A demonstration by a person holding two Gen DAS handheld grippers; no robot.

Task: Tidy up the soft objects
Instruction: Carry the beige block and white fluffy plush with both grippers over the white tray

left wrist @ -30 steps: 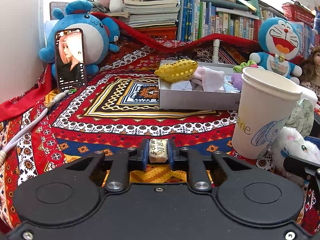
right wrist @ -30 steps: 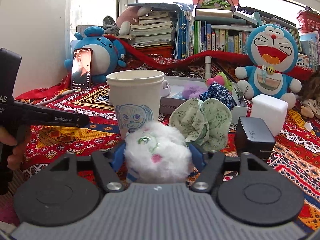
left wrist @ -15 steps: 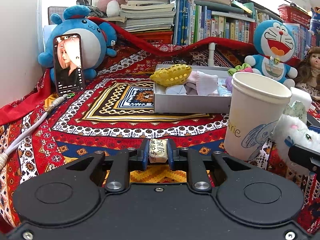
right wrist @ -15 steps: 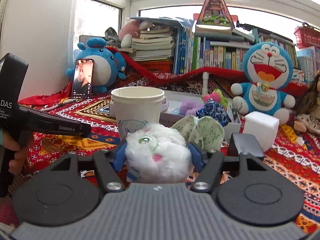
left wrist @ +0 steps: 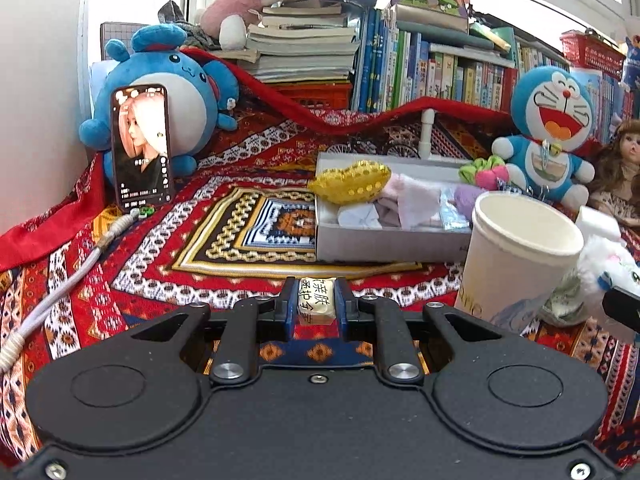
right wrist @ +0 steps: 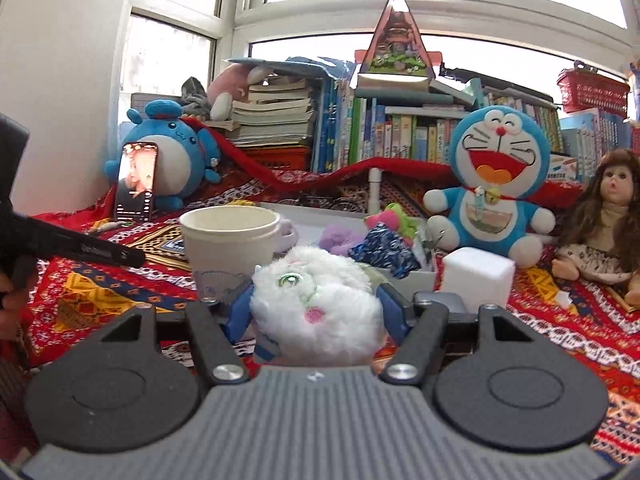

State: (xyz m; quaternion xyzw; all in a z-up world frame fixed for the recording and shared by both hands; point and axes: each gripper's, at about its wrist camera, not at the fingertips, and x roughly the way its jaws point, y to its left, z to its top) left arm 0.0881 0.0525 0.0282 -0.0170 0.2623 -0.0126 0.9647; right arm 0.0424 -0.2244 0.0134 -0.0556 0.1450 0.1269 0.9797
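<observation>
A: What has the left tool (left wrist: 317, 303) got?

B: Its blue pads are clamped on a small cream packet (left wrist: 316, 301), glossy and pillow-shaped. Its long axis runs away from the camera, toward the grey box (left wrist: 384, 246). Black Chinese characters run along its top; I cannot read them surely.

A: And the right tool (right wrist: 316, 312)?

B: Its jaws stand about half apart and press on both flanks of a white fluffy toy (right wrist: 318, 308), round, long-furred, lifted clear of the cloth (left wrist: 132, 264). The toy's face points up and toward the camera: 1 green eye, a pink spot lower down. A blue-and-white tag hangs at its lower left.

A: What is nearby?

B: A white paper cup (right wrist: 231, 245) stands upright just behind the toy, open mouth up, with a pale blue cartoon drawing on its wall. In the left wrist view the cup shows yellow letters, only partly legible. The box beyond it is shallow, cardboard-like, and holds a yellow sequinned cushion (left wrist: 351, 182), pinkish cloths and a purple puff. A dark blue patterned fabric piece (right wrist: 382, 249) sits at its right end.

A: Any other writing?

B: The black arm of the left tool shows small white lettering in the right wrist view, too blurred to read. A white foam-like cube (right wrist: 478, 278) rests on the woven red patterned cloth, right of the toy.
</observation>
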